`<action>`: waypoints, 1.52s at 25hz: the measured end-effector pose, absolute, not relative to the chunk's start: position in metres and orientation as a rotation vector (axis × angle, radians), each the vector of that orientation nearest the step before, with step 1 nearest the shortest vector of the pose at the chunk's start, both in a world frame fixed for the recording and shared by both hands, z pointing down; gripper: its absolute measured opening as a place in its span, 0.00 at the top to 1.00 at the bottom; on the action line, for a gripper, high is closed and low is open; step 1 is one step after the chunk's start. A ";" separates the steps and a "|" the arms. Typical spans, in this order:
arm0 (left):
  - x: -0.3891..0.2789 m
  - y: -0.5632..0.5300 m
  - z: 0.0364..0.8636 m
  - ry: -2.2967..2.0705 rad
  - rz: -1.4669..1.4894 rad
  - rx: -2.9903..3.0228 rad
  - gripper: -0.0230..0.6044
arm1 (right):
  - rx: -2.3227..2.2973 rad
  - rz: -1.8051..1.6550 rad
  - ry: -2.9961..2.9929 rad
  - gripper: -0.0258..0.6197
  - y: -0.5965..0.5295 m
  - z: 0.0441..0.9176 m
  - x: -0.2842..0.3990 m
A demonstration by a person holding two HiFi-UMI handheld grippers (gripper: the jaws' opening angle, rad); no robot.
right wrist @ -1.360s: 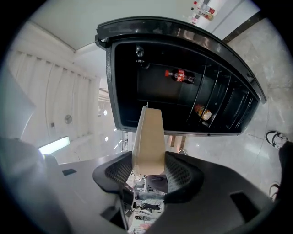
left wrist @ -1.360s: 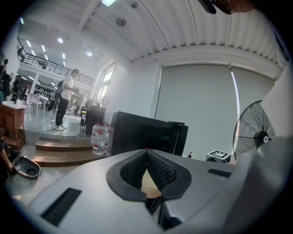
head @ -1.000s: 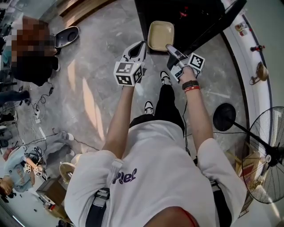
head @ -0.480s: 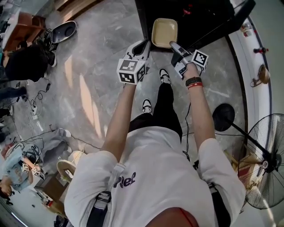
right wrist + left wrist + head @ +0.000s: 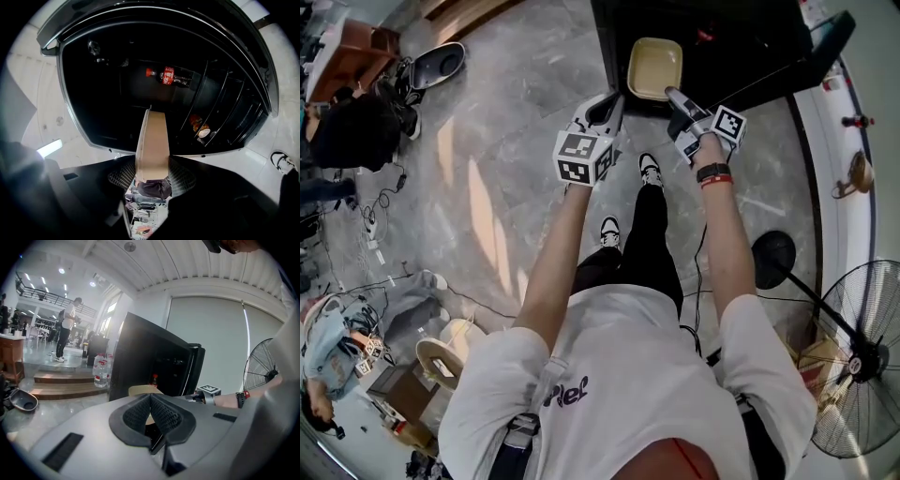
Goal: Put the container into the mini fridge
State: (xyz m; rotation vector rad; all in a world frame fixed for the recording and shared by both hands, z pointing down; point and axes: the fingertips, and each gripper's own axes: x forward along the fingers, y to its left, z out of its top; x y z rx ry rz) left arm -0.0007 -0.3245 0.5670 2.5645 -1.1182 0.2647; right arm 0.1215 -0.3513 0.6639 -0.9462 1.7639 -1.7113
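Observation:
A shallow tan container (image 5: 654, 67) hangs in front of the open black mini fridge (image 5: 741, 42), and my right gripper (image 5: 673, 95) is shut on its near rim. In the right gripper view the container (image 5: 152, 136) stands on edge between the pads of the right gripper (image 5: 152, 176), facing the fridge's dark inside (image 5: 112, 93). A cola bottle (image 5: 168, 76) lies on a shelf there. My left gripper (image 5: 605, 105) is beside the container on its left, shut with nothing in it. In its own view the left gripper (image 5: 150, 401) has its pads meeting.
The fridge door (image 5: 825, 42) stands open to the right, with items in its rack (image 5: 199, 126). A standing fan (image 5: 862, 375) and its round base (image 5: 773, 253) are at the right. Water bottles (image 5: 100, 371) and low steps (image 5: 61, 380) lie left of the fridge. People stand at the far left.
Both grippers have sunk and moved closer to the fridge opening. The container stays in the right grip.

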 end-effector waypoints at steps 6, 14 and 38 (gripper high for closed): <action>-0.001 -0.333 0.586 -1.112 0.303 2.549 0.93 | -0.970 -1.708 1.801 0.61 -0.375 0.676 0.119; 0.000 -0.339 0.605 -1.106 0.312 2.524 0.93 | -1.012 -1.677 1.827 0.61 -0.409 0.694 0.128; 0.015 -0.365 0.643 -1.082 0.343 2.519 0.93 | -1.057 -1.625 1.883 0.61 -0.499 0.713 0.145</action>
